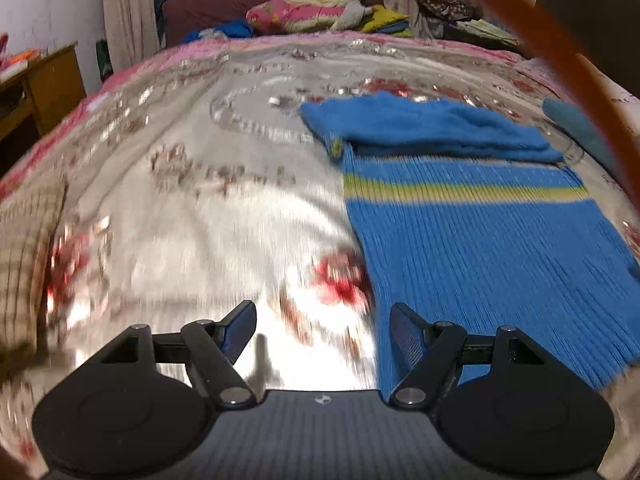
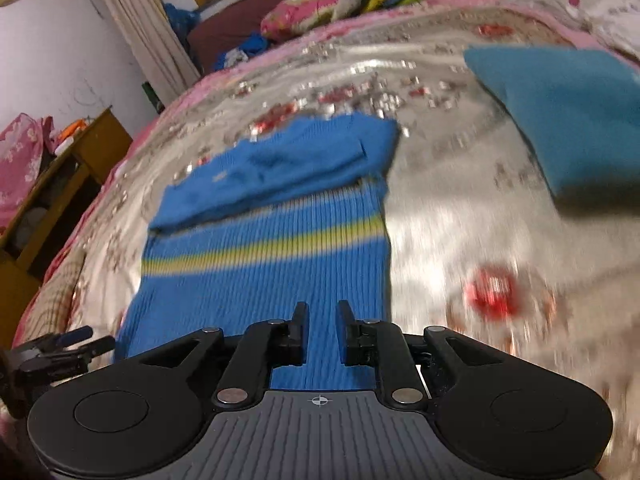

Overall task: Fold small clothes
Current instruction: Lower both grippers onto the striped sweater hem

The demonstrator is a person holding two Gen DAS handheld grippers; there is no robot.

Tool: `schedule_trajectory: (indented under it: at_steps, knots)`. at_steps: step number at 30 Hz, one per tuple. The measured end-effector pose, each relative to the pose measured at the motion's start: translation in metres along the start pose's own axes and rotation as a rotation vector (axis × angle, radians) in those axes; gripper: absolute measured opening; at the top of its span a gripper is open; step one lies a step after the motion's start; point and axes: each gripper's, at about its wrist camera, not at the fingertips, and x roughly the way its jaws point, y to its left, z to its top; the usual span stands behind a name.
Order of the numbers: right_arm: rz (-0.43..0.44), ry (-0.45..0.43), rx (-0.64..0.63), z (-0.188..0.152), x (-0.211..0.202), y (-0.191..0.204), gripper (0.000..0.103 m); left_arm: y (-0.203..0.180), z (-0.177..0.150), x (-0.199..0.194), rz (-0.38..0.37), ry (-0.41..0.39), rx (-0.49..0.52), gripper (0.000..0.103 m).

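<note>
Where we count, we list one blue ribbed sweater [image 2: 264,264] with a yellow stripe, flat on the bedspread [image 1: 192,208], sleeve folded across its top; one teal cloth [image 2: 568,120], cut off. One left gripper [image 1: 323,330], jaws wide, empty; one right gripper [image 2: 323,330], jaws a narrow gap apart, nothing gripped. Motion blur smears the bedspread's pattern.

Home bedroom — floral bedspread [image 1: 224,152], piled pillows [image 1: 296,14], curtain [image 1: 128,12], wooden desk [image 1: 44,80]
</note>
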Motion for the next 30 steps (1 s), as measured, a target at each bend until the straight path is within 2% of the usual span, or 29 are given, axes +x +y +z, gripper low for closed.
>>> schedule_trajectory:
  at_steps: [3,8,14,18,24,30]
  knots:
    - [-0.011,0.026,0.014,-0.021,-0.009,-0.003,0.019,0.000,-0.014,-0.009,-0.024,0.023,-0.014,0.079]
    - [-0.019,0.061,0.043,-0.046,-0.020,-0.010,0.028,-0.005,-0.029,-0.020,-0.078,0.045,-0.026,0.079]
    - [-0.032,0.107,0.064,-0.059,-0.014,-0.017,0.029,-0.011,-0.034,-0.015,-0.125,0.056,-0.032,0.077]
    - [-0.020,0.134,0.090,-0.066,-0.010,-0.024,0.029,-0.015,-0.032,-0.015,-0.168,0.046,-0.030,0.072]
    - [0.018,0.135,0.134,-0.068,-0.006,-0.029,0.029,-0.018,-0.029,-0.012,-0.222,0.055,-0.037,0.071]
    - [0.073,0.132,0.169,-0.069,0.000,-0.029,0.029,-0.010,-0.027,-0.008,-0.285,0.076,-0.112,0.058]
